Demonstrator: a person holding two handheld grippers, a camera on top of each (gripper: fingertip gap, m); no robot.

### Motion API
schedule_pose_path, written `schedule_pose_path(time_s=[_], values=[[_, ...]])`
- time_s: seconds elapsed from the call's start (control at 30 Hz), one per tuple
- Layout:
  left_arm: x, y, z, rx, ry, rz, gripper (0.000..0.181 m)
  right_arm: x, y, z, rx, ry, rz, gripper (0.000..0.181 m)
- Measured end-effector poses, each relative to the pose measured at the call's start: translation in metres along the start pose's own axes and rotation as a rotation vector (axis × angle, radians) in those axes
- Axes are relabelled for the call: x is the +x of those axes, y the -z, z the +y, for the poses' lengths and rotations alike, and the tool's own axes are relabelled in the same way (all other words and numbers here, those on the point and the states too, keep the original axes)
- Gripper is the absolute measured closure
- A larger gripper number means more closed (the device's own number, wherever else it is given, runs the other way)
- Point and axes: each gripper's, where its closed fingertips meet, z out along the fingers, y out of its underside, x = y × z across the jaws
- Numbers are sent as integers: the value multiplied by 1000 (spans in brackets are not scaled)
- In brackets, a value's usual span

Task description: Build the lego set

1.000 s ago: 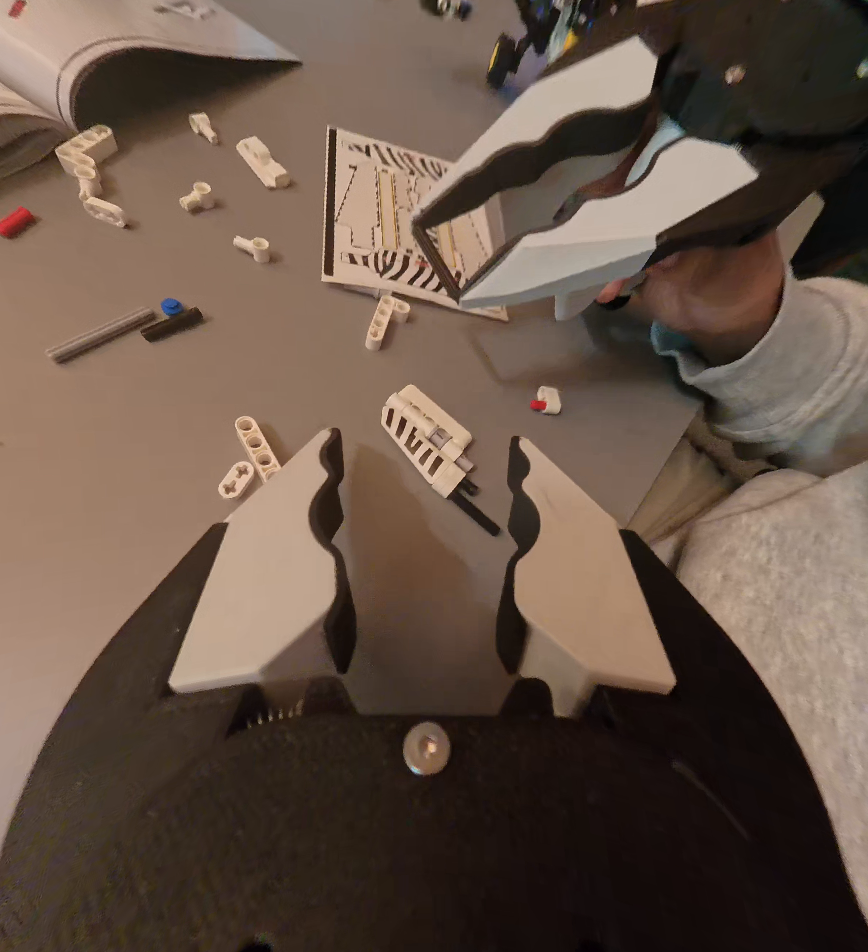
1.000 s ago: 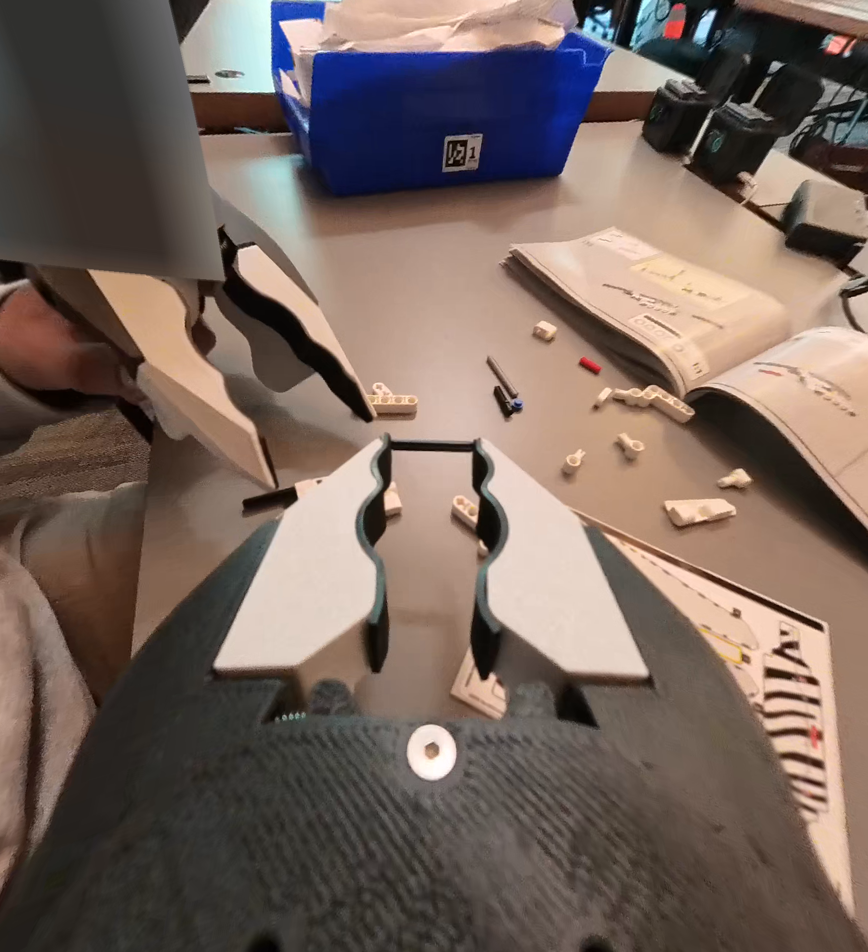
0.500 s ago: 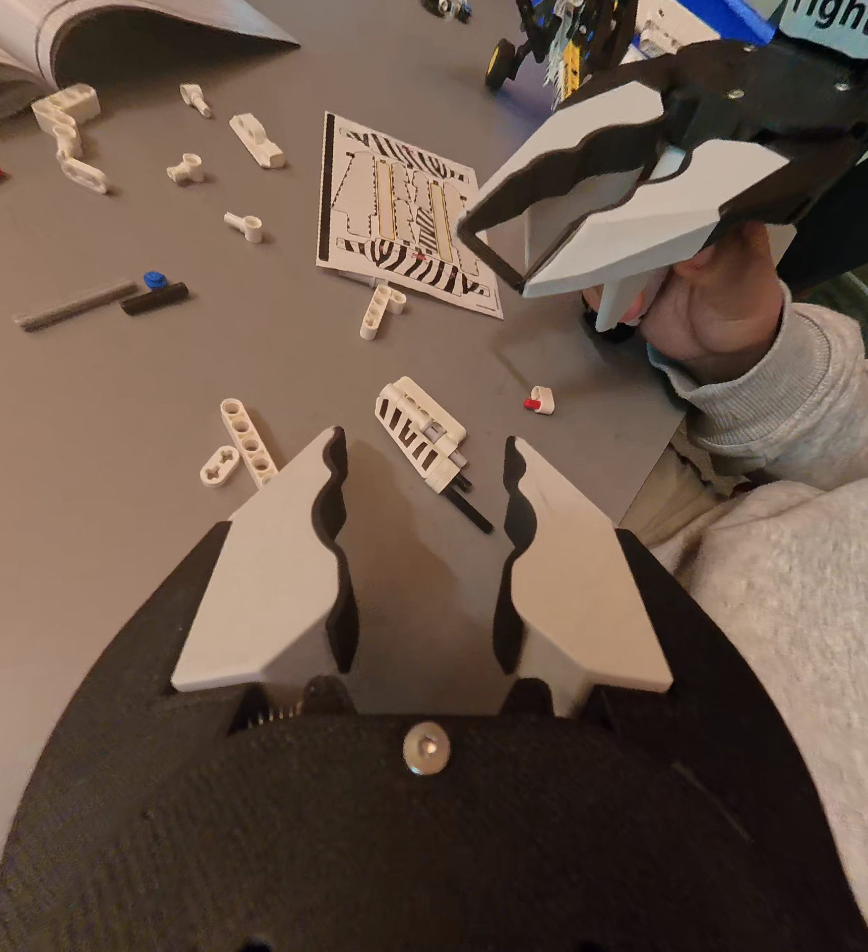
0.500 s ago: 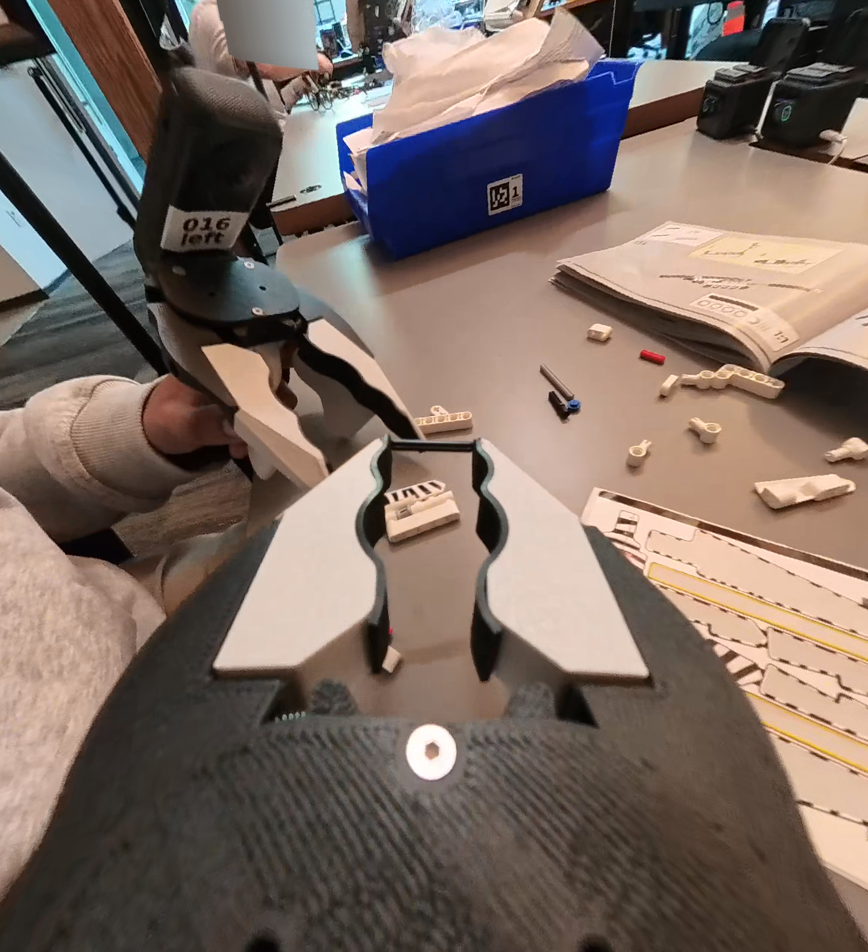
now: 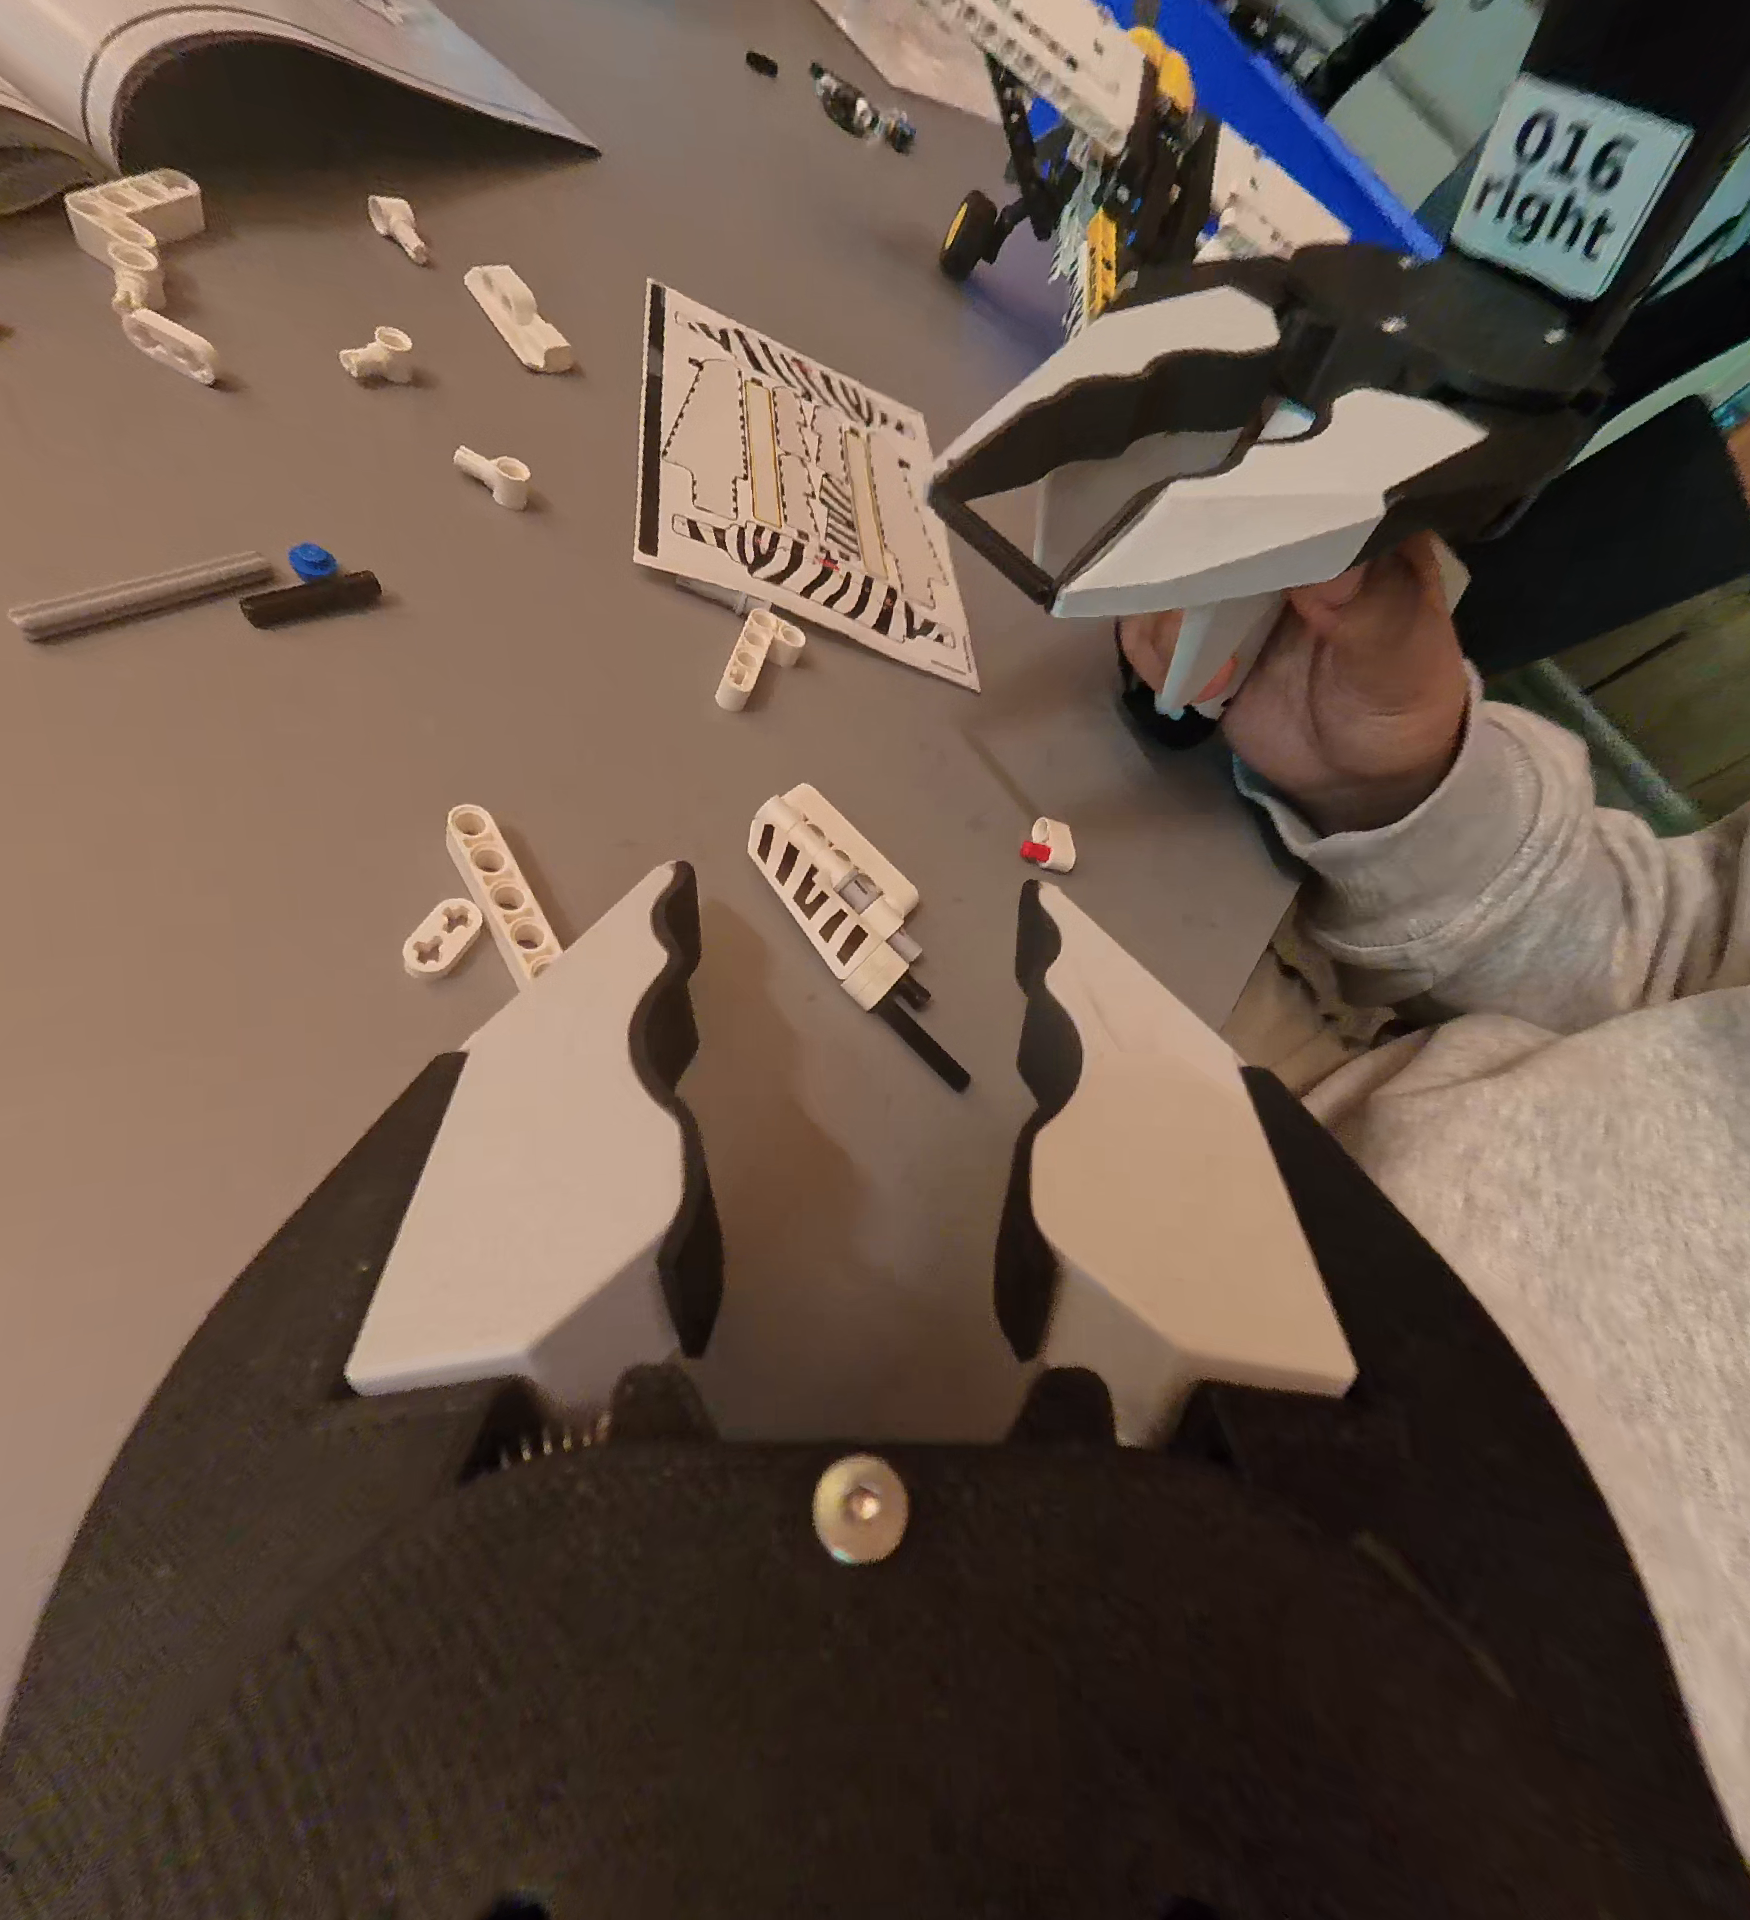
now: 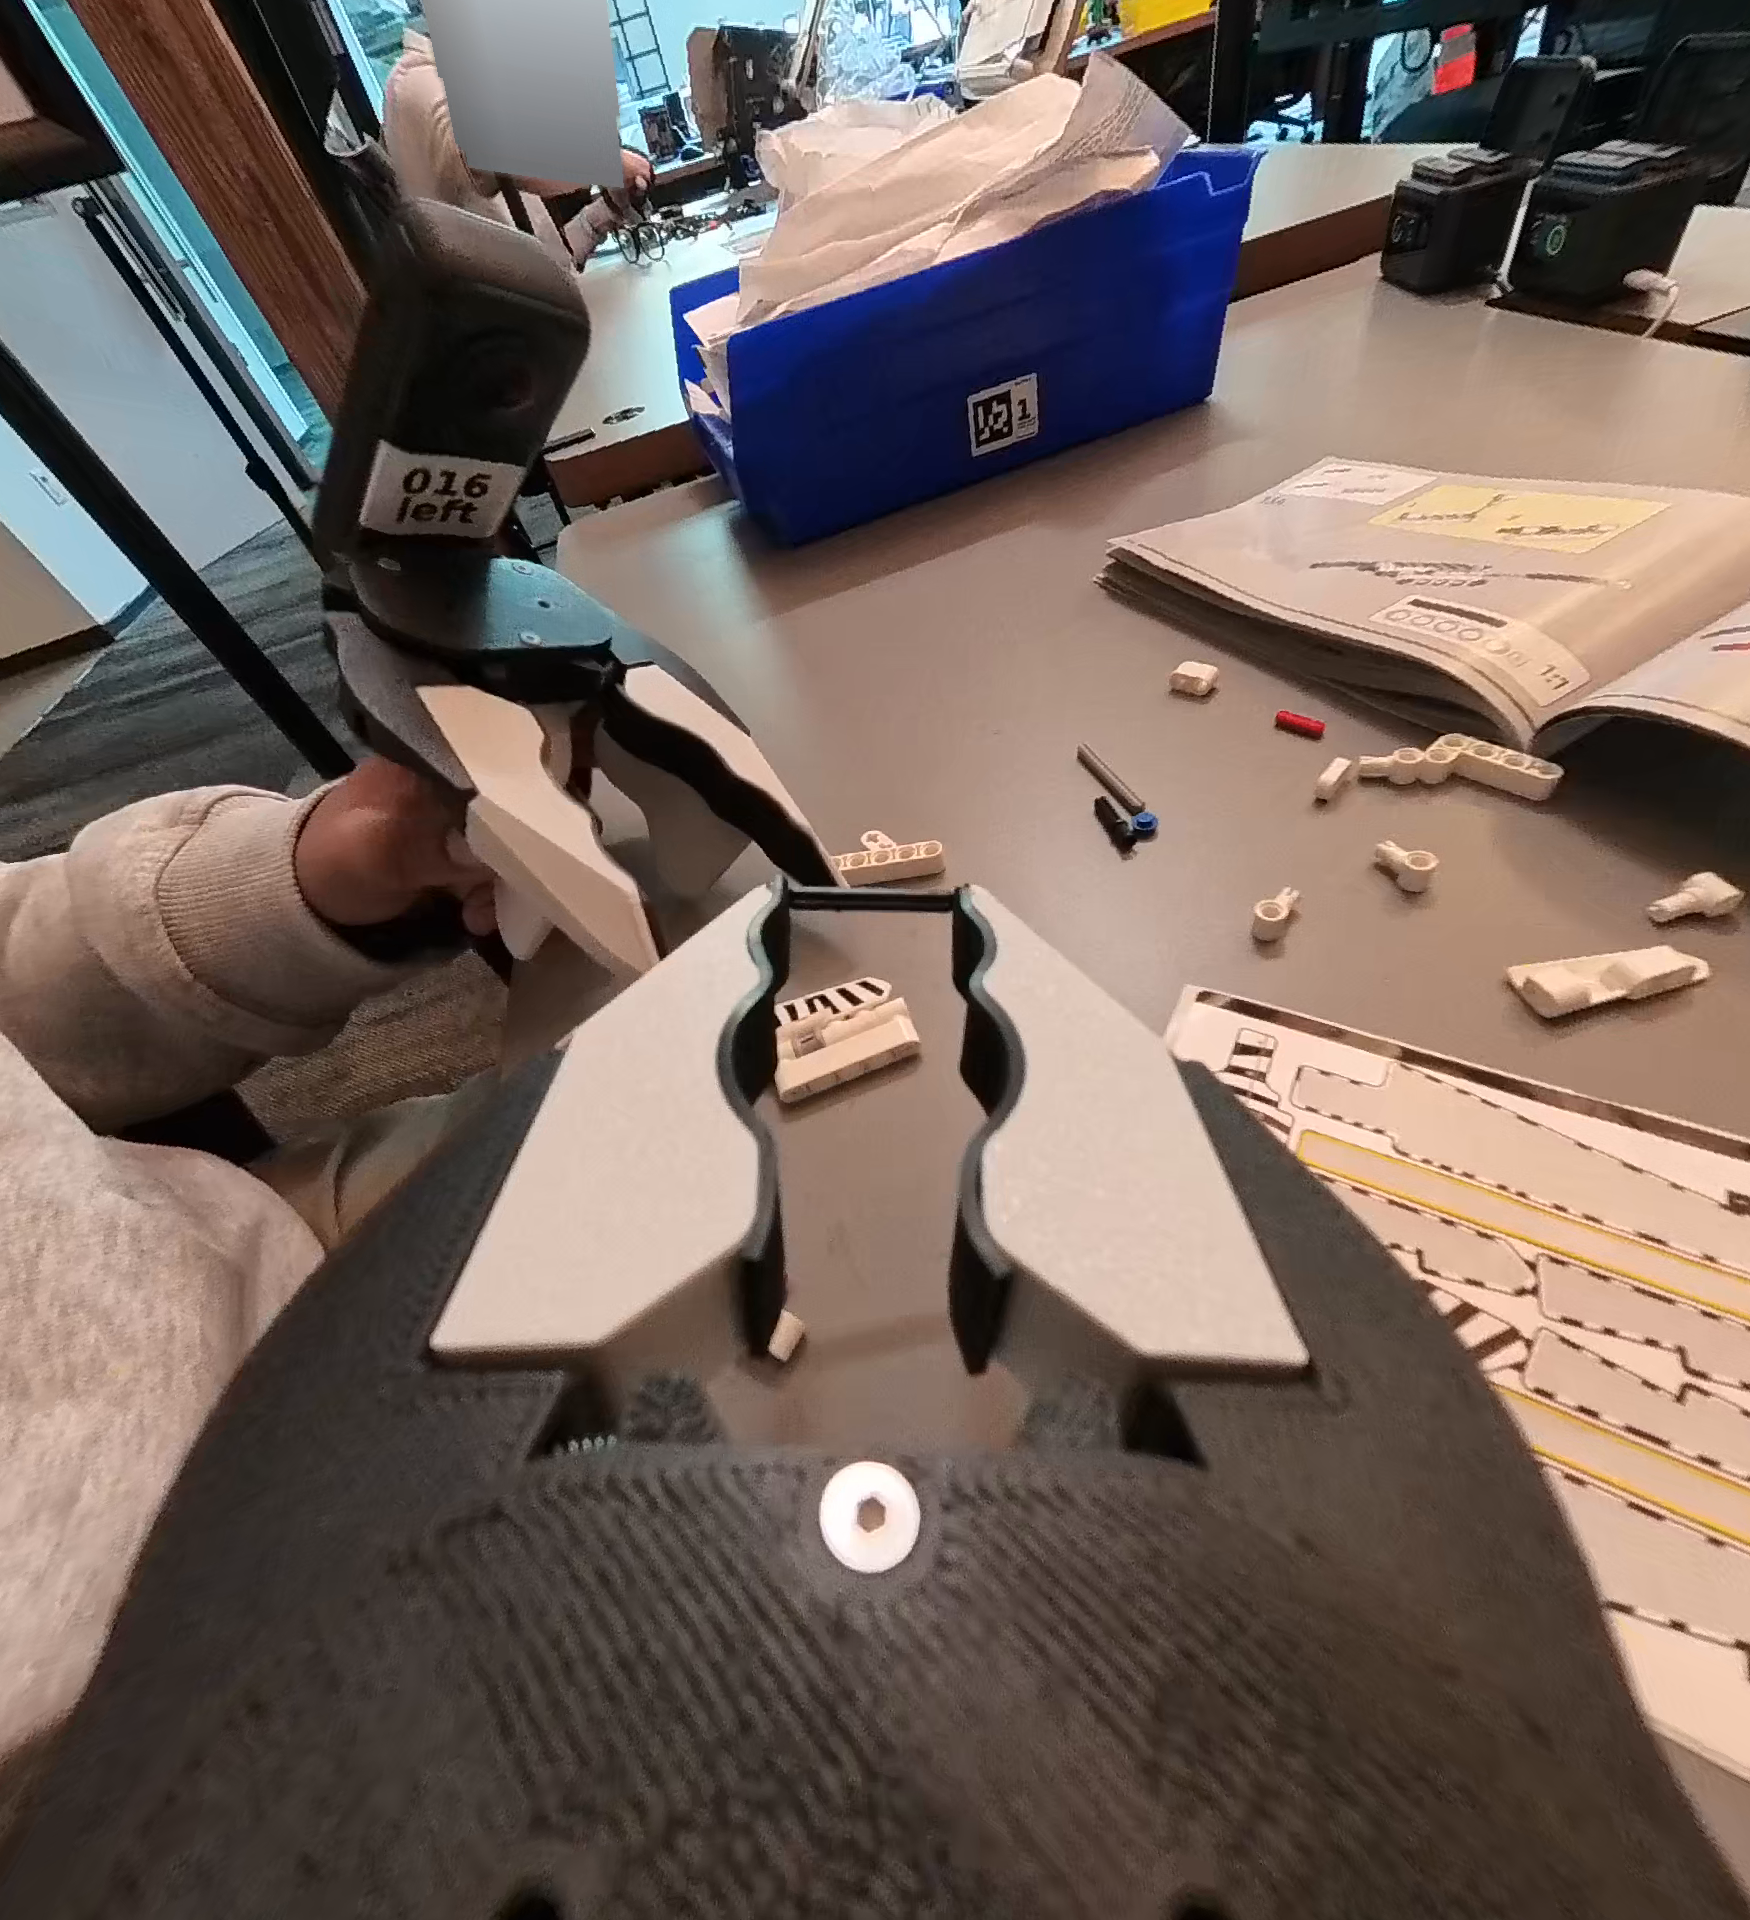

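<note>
- The right tongs (image 6: 871,902) hover above the grey tabletop (image 5: 227,935), clamped on a thin black axle (image 6: 871,900) held crosswise between the fingertips.
- The left tongs (image 5: 855,883) hang spread apart and empty, low over the tabletop's near edge.
- A small white lego assembly with zebra stripes (image 5: 835,899) lies flat just ahead of the left tongs, a black pin sticking out of its near end.
- Loose white pieces, a sticker sheet (image 5: 798,488) and an open instruction booklet (image 6: 1473,592) lie farther off.

Dim warm indoor light, soft shadows on the table (image 5: 227,935), wide-angle edge distortion, slight blur at edges
</note>
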Motion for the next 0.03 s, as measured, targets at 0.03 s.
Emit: schedule_pose_path(time_s=[0.03], values=[[1, 1, -2, 14, 14, 15, 120, 0, 0, 0, 3, -1, -1, 151]])
